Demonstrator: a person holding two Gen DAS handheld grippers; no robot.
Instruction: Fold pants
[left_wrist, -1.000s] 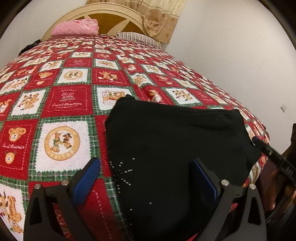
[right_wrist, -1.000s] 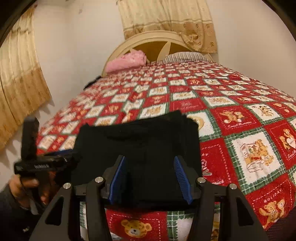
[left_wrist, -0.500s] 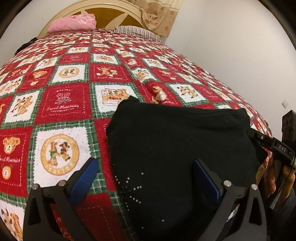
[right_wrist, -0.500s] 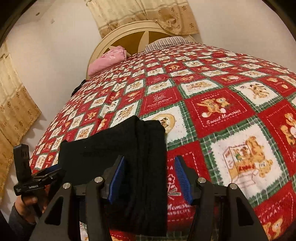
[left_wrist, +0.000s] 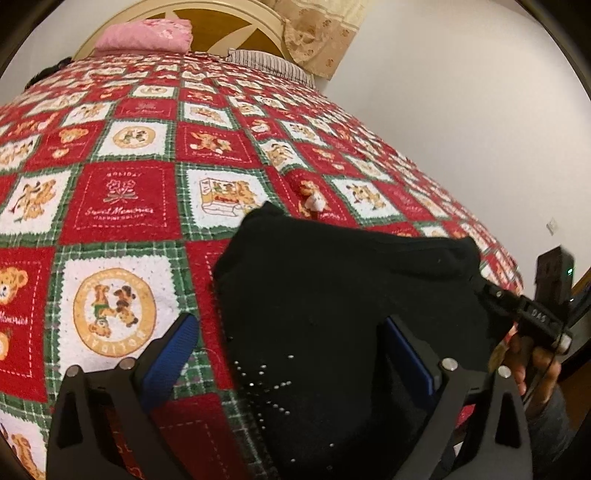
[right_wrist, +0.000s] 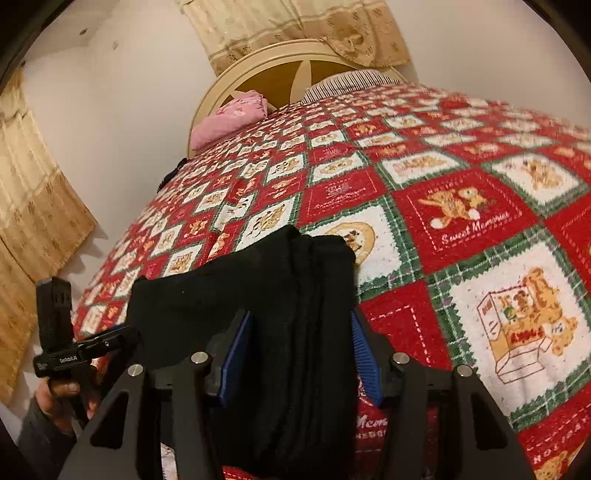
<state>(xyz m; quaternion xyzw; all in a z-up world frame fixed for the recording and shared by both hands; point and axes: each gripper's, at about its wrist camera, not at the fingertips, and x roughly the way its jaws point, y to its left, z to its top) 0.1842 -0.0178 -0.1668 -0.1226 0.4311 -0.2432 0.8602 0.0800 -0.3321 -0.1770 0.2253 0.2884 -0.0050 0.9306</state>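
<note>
The black pants (left_wrist: 332, 295) lie folded into a thick rectangle near the foot edge of the bed. In the right wrist view the pants (right_wrist: 258, 280) show stacked layers along their right edge. My left gripper (left_wrist: 291, 354) is open, its blue pads astride the pants' left edge, just above the cloth. My right gripper (right_wrist: 299, 354) is open, its pads either side of the layered edge. Each gripper shows in the other's view: the right one (left_wrist: 532, 317), the left one (right_wrist: 74, 350). Neither holds the cloth.
The bed has a red, white and green bear-pattern quilt (left_wrist: 125, 206). A pink folded cloth (left_wrist: 147, 35) and a striped pillow (left_wrist: 266, 62) lie at the cream headboard (right_wrist: 295, 62). White wall lies right of the bed; yellow curtains (right_wrist: 33, 206) hang left.
Both cameras have shifted and tilted over the folded pants. The right gripper has moved toward the pants' layered right edge. The pants have not changed shape.
</note>
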